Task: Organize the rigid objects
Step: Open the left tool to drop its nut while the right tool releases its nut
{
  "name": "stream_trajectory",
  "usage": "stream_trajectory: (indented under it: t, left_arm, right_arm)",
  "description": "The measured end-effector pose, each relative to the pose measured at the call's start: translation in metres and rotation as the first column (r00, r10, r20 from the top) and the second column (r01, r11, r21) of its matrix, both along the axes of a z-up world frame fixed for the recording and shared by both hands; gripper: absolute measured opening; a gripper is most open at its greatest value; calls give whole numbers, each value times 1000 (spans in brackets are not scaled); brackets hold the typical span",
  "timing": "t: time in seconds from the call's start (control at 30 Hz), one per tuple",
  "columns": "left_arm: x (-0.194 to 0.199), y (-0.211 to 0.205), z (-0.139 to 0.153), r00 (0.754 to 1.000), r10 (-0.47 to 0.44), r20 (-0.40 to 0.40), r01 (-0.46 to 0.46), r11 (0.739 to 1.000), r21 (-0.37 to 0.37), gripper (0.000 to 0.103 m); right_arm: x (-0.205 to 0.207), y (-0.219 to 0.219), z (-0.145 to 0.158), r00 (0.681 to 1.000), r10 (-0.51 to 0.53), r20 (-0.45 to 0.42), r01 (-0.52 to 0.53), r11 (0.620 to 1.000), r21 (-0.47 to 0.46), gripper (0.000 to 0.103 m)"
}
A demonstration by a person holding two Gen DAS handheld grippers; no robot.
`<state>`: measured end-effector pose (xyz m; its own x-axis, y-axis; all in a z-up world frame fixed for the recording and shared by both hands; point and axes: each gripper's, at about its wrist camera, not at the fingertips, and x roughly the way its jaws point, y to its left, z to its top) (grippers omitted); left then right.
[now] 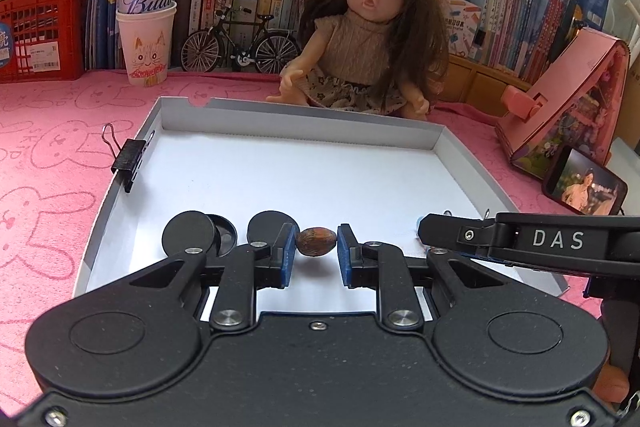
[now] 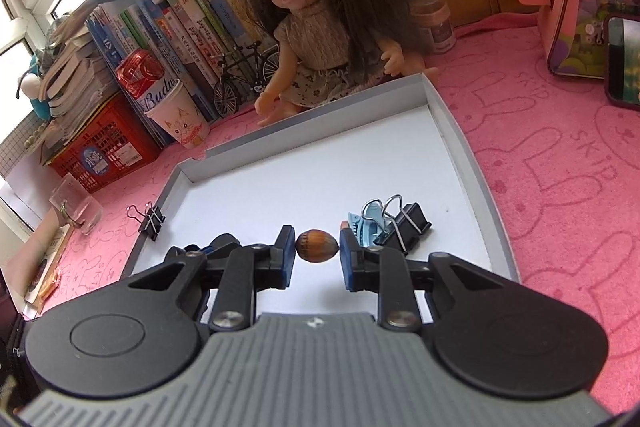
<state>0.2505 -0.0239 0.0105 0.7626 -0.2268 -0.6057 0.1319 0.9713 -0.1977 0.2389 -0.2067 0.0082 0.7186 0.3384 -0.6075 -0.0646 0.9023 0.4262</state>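
Left claw (image 1: 316, 247) is clamped on a brown nut (image 1: 315, 241) above the white tray (image 1: 280, 167); right claw (image 2: 316, 247) pinches a second, acorn-like nut (image 2: 317, 245) over the same tray. Only the left view shows the round black lidded case (image 1: 208, 233) on the tray floor. Only the right view shows the blue hair clip (image 2: 366, 225) and large binder clip (image 2: 404, 227) lying together. A small binder clip (image 1: 129, 159) grips the tray's left wall. Mid-tray floor lies bare. Beyond the far rim sits a doll (image 1: 360, 39) on the pink tabletop (image 1: 48, 147).
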Motion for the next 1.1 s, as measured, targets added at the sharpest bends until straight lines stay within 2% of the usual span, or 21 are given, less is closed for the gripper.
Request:
stream_trajectory:
  t: [0.37, 0.6, 1.1]
  left_arm:
    - [8, -10, -2, 1000, -3, 27, 0, 996, 84, 21]
    - [8, -15, -4, 999, -10, 44, 4, 993, 117, 21]
    - [6, -11, -3, 999, -12, 41, 8, 995, 100, 25]
  right_arm:
    - [14, 8, -4, 1000, -17, -19, 16, 997, -74, 28]
    - [17, 9, -9, 999, -25, -23, 24, 997, -70, 28]
    - [15, 6, -10, 999, -30, -15, 29, 998, -47, 32]
